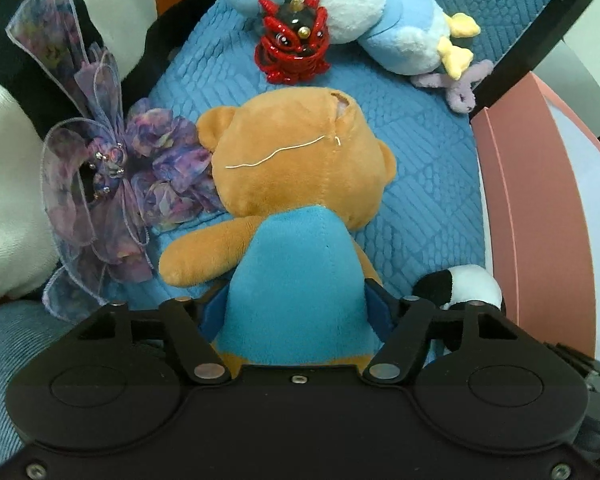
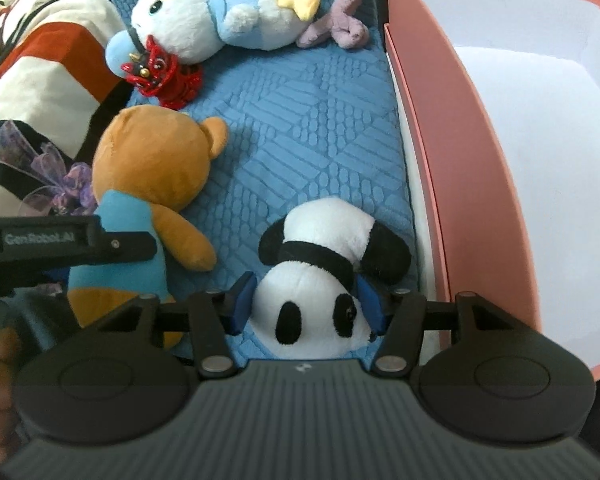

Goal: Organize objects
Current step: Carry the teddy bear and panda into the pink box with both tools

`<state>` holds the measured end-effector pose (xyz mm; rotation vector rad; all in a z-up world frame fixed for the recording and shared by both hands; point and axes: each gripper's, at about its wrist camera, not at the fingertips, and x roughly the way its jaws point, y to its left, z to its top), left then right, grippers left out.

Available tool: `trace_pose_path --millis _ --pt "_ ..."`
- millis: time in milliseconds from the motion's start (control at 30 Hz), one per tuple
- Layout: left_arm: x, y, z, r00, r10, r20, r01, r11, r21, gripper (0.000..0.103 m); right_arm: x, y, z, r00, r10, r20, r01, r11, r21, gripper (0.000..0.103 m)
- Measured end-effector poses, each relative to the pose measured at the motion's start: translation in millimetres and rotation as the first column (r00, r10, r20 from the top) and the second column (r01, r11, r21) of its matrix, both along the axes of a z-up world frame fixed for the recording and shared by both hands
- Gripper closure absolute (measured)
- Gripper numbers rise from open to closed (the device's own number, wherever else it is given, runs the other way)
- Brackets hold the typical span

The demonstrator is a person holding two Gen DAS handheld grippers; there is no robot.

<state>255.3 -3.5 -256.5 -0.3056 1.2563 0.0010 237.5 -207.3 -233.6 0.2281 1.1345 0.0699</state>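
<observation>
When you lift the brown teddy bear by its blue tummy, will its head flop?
Probably, a little. The brown teddy bear looks soft and stuffed, and the left hand-held gripper squeezes only its blue body, so the big head may droop. It likely weighs little. Its fuzzy plush should not slip easily, and it will not break.

A brown teddy bear (image 1: 300, 168) in a blue shirt lies face down on the blue quilted cushion (image 1: 428, 184), head toward 12 o'clock. At its 9 o'clock a purple organza bow (image 1: 112, 184) touches its head. A glossy red lion-dance figurine (image 1: 294, 46) stands at 12 o'clock, against a white-and-blue plush bird (image 1: 384, 20) lying on its side. A small lilac plush (image 1: 460, 84) lies by the bird's yellow feet. A panda plush (image 2: 320, 280) lies at the bear's 3 o'clock, beside the pink box (image 2: 460, 152), which stands open with a white inside.
</observation>
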Motion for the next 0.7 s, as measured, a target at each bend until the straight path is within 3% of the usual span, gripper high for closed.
trace_pose_path --millis 300,700 --pt "-16.7 -1.0 28.8 0.999 0.016 0.049 -0.014 0.999 -0.045 0.041 -11.5 -1.6 24.0 0.999 0.021 0.031 -0.02 1.0 -0.016 0.05" --pt "-36.6 2.2 58.7 0.996 0.064 0.068 -0.056 0.992 -0.112 0.042 -19.5 -12.0 53.6 0.998 0.003 0.058 -0.005 0.999 0.036 0.05"
